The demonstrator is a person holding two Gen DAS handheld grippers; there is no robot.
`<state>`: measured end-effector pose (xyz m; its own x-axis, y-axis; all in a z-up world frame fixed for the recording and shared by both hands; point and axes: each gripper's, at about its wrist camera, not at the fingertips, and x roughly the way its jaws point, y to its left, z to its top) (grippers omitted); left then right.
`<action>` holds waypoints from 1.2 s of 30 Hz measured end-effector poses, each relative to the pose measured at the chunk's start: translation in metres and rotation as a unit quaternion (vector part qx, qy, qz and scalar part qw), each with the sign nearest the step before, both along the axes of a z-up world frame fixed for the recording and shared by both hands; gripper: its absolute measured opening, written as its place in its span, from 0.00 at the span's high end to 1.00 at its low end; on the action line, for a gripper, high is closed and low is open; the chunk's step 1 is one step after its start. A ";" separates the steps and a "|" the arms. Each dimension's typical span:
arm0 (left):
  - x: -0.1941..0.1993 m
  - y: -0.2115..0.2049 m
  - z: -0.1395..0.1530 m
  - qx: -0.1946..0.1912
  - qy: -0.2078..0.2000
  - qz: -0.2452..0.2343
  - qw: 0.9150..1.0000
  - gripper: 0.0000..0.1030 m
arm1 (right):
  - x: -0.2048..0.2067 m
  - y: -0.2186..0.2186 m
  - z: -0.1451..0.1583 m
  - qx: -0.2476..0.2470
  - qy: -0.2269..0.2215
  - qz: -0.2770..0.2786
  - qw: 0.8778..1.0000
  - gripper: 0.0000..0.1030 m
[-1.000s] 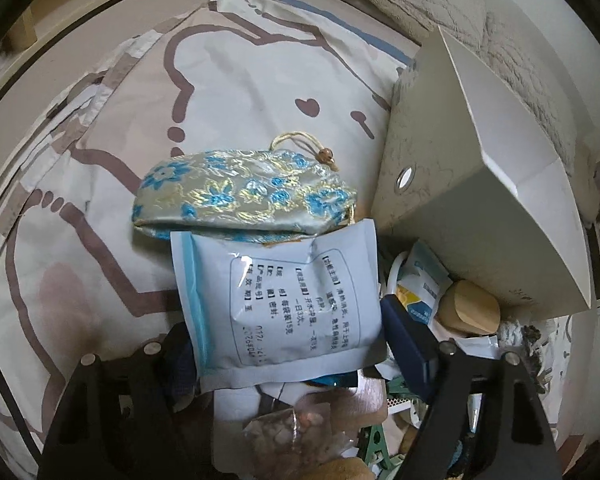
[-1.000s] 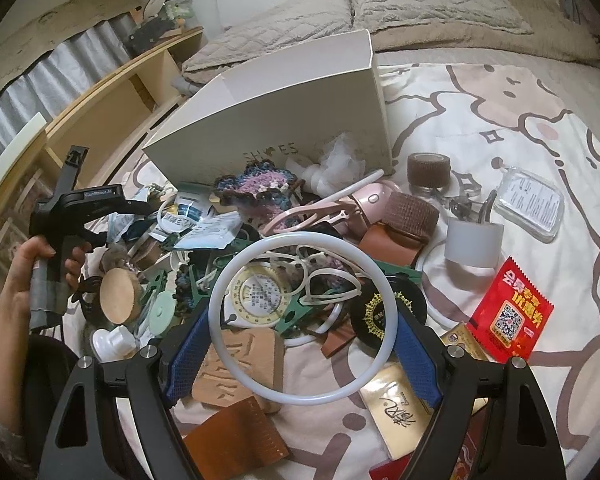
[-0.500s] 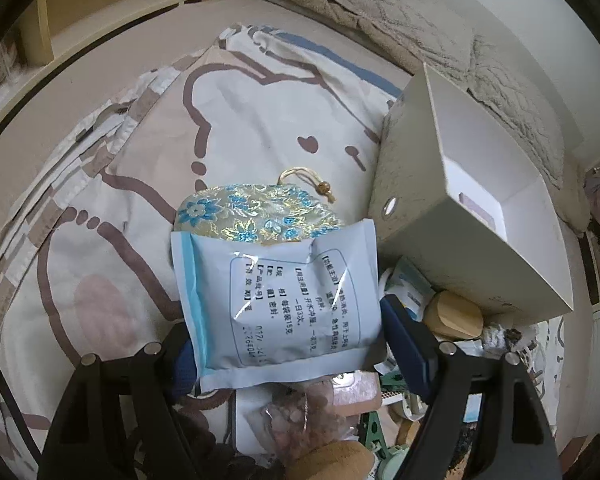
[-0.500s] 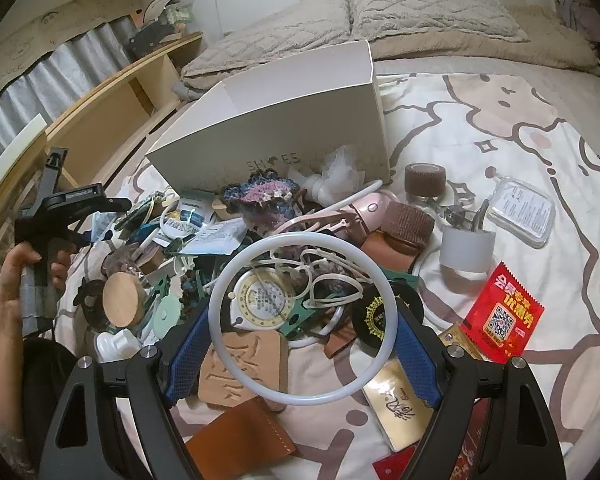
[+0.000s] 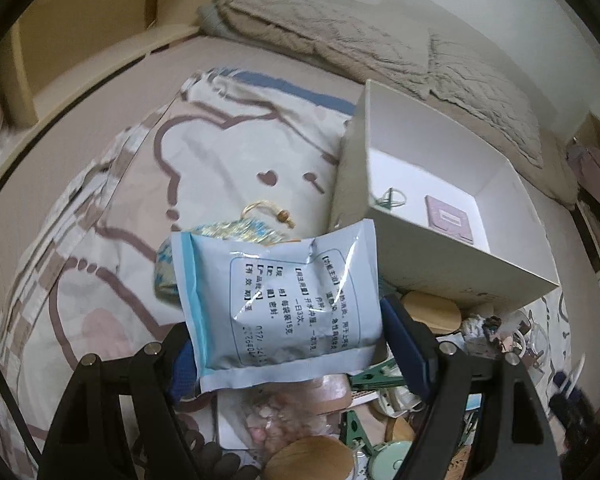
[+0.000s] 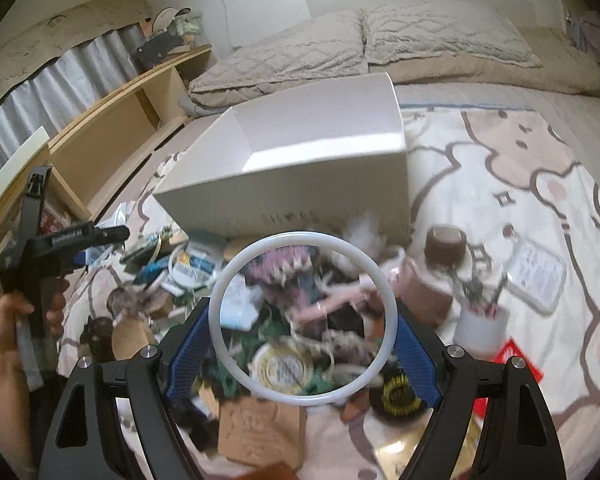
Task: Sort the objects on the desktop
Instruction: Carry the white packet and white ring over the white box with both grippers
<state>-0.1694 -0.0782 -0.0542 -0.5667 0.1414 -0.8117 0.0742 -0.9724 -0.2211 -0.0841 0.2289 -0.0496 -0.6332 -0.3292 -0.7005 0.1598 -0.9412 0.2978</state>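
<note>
Cartoon-print bedsheet (image 6: 520, 168) under cluttered objects, grey pillows (image 6: 360, 48) beyond white box (image 6: 300, 176).

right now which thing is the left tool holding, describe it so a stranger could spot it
Start at the big open white box on the cartoon-print bedspread. Just in front of its near corner, lifted above the clutter, the left tool grips a flat pale blue sachet. Its glossy face carries a framed panel of dark printed text, unlike the floral brocade pouch behind it.

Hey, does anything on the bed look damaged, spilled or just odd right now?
The light blue sachet gripped in the left claw is creased and dented near its top edge. Nothing looks spilled; the white box stands upright beside the heaped clutter.
</note>
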 end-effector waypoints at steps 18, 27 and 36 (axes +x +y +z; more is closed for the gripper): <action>-0.057 0.060 0.036 -0.027 0.050 -0.049 0.997 0.21 | -0.085 0.004 0.043 -0.005 0.033 -0.006 0.999 0.18; -0.101 0.086 0.036 -0.014 0.059 -0.065 0.996 0.21 | -0.134 -0.003 0.046 0.019 0.025 -0.002 1.000 0.18; -0.119 0.106 0.007 -0.023 0.051 -0.088 0.995 0.21 | -0.195 -0.012 0.026 0.066 -0.038 -0.008 0.997 0.18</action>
